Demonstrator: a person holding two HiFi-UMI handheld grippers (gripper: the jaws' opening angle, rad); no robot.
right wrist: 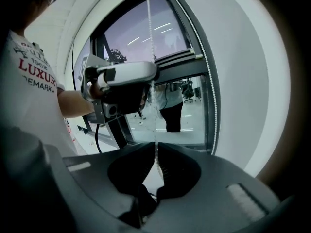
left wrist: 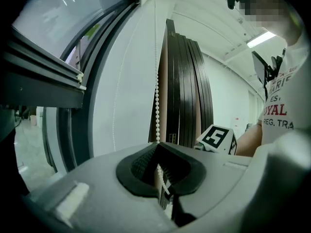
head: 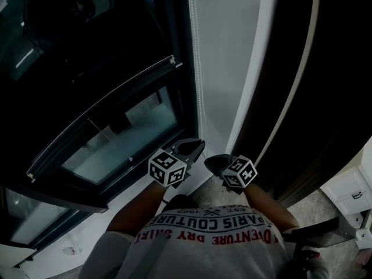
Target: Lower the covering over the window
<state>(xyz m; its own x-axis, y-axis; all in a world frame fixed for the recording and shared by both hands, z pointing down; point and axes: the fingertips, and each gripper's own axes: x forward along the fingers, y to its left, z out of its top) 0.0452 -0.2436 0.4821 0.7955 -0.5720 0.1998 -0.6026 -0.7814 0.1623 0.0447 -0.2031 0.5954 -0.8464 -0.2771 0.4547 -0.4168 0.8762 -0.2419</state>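
The dark-framed glass window (head: 104,106) stood bare. I couldn't see the covering and judged it rolled up above. At the window's right edge, my left gripper (left wrist: 158,152) was clamped on the white beaded plastic chain (left wrist: 157,101). My right gripper (right wrist: 155,149) pinched a strand too, jaws nearly together. The chain looked light, limp and slippery, best gripped across the beads.

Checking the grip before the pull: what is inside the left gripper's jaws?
A white bead chain hangs down into the left gripper, whose jaws are shut on it. A few beads show in the hollow behind; lower down the gripper's own body covers the chain.
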